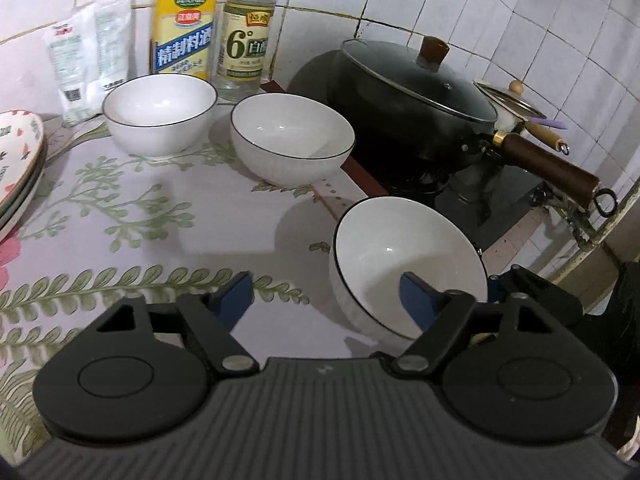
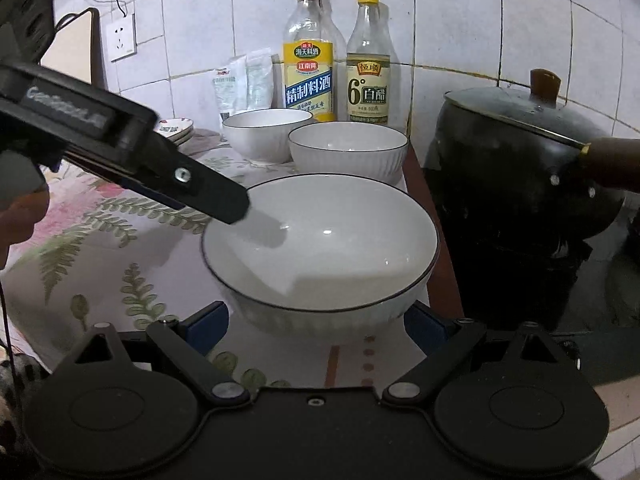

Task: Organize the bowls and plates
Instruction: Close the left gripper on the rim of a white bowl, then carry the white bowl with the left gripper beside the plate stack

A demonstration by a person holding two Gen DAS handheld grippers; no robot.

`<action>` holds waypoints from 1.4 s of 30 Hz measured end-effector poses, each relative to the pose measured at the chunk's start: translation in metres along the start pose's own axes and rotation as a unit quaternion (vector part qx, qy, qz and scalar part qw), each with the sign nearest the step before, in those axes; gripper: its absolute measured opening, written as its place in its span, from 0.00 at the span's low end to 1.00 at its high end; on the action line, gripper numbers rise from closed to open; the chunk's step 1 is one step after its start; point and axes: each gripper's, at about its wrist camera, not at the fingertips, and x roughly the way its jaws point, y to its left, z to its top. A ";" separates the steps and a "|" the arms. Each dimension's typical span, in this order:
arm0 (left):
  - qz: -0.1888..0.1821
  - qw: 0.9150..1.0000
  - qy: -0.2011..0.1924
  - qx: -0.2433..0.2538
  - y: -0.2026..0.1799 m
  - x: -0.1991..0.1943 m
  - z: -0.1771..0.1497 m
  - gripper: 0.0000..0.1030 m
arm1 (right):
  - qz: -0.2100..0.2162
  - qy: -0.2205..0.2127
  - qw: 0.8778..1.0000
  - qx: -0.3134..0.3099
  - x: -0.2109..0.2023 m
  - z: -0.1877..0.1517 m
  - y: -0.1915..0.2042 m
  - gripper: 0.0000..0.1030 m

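Note:
Three white bowls with thin black rims are on the floral cloth. The near bowl (image 1: 404, 256) (image 2: 320, 248) sits by the counter's right edge. My left gripper (image 1: 326, 294) is open, its right finger (image 1: 418, 300) inside the bowl and its left finger (image 1: 236, 294) outside over the cloth; its finger (image 2: 208, 196) shows at the bowl's left rim in the right wrist view. My right gripper (image 2: 316, 326) is open, its jaws spread on both sides of the bowl's base. Two more bowls (image 1: 160, 110) (image 1: 292, 136) stand farther back. Patterned plates (image 1: 20, 160) are stacked at the left.
Two bottles (image 1: 184, 20) (image 1: 248, 32) and a white packet (image 1: 90, 52) stand against the tiled wall. A black lidded wok (image 1: 416, 96) with a brown handle (image 1: 552, 166) sits on the stove to the right, close to the near bowl. A wall socket (image 2: 122, 38) is at the left.

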 end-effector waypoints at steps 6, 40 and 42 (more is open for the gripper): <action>-0.003 1.000 0.017 0.009 -0.002 0.016 0.003 0.57 | 0.001 -0.015 1.000 -0.020 0.007 0.001 -0.001 0.94; 0.049 0.998 -0.026 0.028 0.049 -0.096 0.006 0.23 | 0.069 -0.048 0.993 -0.077 0.002 0.065 0.100 0.95; 0.058 0.998 -0.030 0.021 0.060 -0.105 0.009 0.23 | 0.076 -0.051 0.992 -0.085 0.006 0.073 0.115 0.95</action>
